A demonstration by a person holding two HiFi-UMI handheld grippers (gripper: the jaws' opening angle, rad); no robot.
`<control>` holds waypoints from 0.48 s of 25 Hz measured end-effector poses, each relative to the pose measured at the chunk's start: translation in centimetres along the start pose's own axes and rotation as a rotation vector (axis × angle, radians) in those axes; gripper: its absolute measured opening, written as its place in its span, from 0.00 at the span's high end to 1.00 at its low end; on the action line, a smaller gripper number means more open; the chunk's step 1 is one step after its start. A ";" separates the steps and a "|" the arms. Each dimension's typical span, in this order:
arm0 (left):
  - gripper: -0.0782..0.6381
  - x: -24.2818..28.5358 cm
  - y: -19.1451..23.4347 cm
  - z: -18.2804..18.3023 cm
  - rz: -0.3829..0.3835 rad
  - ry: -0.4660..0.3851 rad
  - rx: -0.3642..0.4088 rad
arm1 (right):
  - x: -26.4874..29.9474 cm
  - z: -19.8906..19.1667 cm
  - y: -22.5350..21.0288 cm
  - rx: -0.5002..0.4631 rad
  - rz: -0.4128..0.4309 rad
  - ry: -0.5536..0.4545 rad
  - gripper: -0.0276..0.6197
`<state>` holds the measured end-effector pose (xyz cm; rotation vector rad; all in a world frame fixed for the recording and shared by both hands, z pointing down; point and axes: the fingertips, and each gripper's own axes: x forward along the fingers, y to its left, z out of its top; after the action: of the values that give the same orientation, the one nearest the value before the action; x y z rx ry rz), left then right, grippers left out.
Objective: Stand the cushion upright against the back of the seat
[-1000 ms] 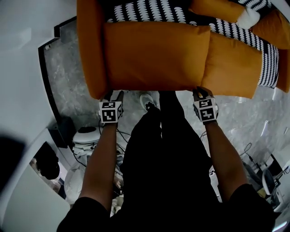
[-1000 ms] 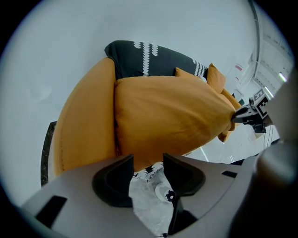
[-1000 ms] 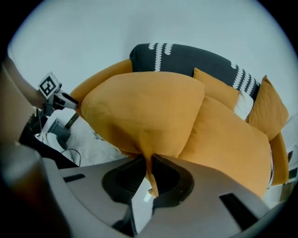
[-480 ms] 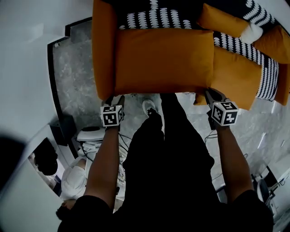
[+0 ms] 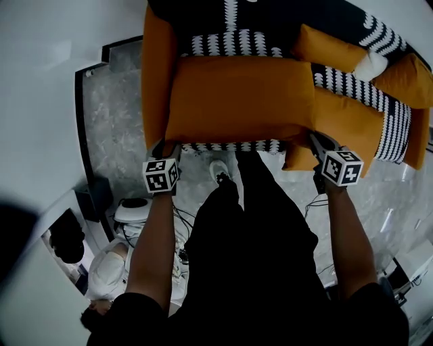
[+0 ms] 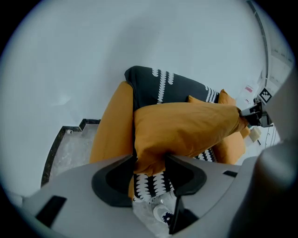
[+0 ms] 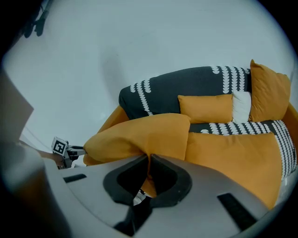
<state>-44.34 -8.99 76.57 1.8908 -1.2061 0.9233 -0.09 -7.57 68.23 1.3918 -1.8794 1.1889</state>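
A big orange cushion hangs over the sofa's left seat, its front edge raised above the black-and-white patterned seat. My left gripper holds its front left corner, the thick corner filling the wide jaws of that gripper. My right gripper is at the front right corner. In the right gripper view its jaws are closing on a thin fold of the cushion. The dark patterned sofa back rises behind.
An orange sofa arm flanks the cushion's left. A second orange seat cushion lies to the right, with small orange and white pillows behind. My legs and shoe stand before the sofa; a white appliance and cables sit on the floor.
The cushion's front edge has risen and shifted toward the sofa back, uncovering a strip of patterned seat. The right gripper has moved right and rolled; the left has risen slightly.
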 end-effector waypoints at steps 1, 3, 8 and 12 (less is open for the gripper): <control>0.59 -0.1 0.0 0.7 -0.004 -0.004 0.006 | 0.1 0.4 -0.1 -0.007 -0.001 0.000 0.88; 0.59 -0.2 0.0 2.2 -0.020 -0.014 0.015 | 0.3 1.5 -0.4 -0.023 -0.002 0.000 0.88; 0.64 -1.5 -0.2 7.7 -0.049 -0.075 0.052 | 0.3 5.6 -0.7 -0.080 0.006 -0.019 0.88; 0.72 -2.0 -0.8 12.3 -0.052 -0.117 0.073 | 0.1 9.1 -1.5 -0.111 0.005 -0.048 0.89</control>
<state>-41.80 -18.23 68.56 2.0494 -1.1997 0.8493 2.11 -15.68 64.41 1.3670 -1.9517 1.0450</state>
